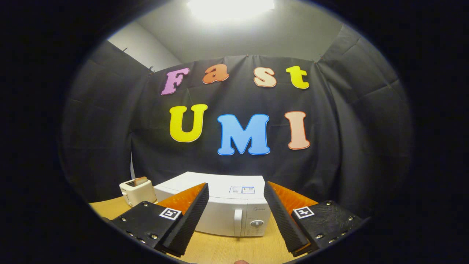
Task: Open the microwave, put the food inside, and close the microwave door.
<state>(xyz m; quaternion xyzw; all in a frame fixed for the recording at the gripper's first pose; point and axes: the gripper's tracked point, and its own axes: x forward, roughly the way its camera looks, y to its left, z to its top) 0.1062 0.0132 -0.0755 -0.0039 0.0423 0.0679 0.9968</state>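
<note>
Straight ahead of the hand-held gripper (236,216), beyond its 2 spread, empty fingers, a white boxy microwave (223,205) sits on the pale wooden counter (234,249) with its door shut. Its upright white handle (238,222) stands between the fingertips, beside a round dial. Off to the microwave's left, a small cream toaster (137,191) holds a slice of toast (140,180). Much of the microwave's front is hidden by the left finger, and which item is the food is unclear.

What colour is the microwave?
White. The microwave shows best in the gripper view, just ahead of the open gripper, door closed.
</note>
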